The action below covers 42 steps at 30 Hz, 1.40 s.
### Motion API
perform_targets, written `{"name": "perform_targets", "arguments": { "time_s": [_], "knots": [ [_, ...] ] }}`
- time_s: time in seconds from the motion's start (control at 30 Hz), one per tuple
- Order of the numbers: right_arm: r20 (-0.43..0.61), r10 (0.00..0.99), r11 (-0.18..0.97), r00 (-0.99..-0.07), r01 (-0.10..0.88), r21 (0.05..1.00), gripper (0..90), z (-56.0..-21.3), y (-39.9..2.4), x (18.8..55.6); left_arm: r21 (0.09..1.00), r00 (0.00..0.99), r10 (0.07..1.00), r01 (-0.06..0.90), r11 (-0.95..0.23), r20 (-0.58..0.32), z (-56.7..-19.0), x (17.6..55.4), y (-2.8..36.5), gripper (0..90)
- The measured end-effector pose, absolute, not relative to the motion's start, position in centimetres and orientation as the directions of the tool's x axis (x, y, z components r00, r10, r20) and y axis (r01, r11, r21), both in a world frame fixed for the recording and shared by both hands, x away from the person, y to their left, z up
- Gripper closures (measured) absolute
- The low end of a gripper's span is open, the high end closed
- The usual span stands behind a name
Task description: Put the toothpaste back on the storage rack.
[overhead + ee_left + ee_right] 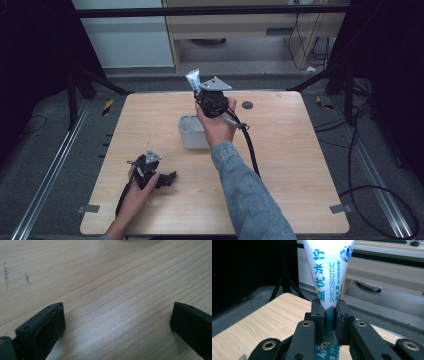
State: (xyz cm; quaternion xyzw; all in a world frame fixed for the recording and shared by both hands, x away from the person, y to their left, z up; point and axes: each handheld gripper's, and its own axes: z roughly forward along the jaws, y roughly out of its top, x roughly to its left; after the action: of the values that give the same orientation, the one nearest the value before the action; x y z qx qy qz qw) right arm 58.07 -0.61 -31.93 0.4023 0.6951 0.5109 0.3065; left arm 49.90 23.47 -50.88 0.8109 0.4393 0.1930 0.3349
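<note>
While the right tool (329, 315) clamps it, the tube (328, 272) stands upright, crimped end up.

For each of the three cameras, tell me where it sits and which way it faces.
High view: above the near edge, looking forward and down at the table; both forearms enter.
Left gripper view: on the left tool, facing bare wood; jaws apart.
Right gripper view: on the right tool, facing the room; jaws pinch a white tube.
Shared: tube, high and right.
</note>
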Motion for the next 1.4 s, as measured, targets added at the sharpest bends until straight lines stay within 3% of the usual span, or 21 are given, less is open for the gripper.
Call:
{"name": "perform_targets", "arguments": {
  "time_s": [0.37,1.4],
  "knots": [
    [-0.030,0.875,0.152,-0.484,0.216,0.965,79.0,-33.5,0.9,58.7,0.713,0.544,0.839,0.581,-0.393,0.020,-50.9,49.9,23.4,0.0],
    [-0.017,0.877,0.152,-0.480,0.244,0.958,78.9,-35.7,0.9,59.7,0.712,0.546,0.837,0.580,-0.395,0.020,-50.9,49.9,23.4,0.0]
  ]
}}
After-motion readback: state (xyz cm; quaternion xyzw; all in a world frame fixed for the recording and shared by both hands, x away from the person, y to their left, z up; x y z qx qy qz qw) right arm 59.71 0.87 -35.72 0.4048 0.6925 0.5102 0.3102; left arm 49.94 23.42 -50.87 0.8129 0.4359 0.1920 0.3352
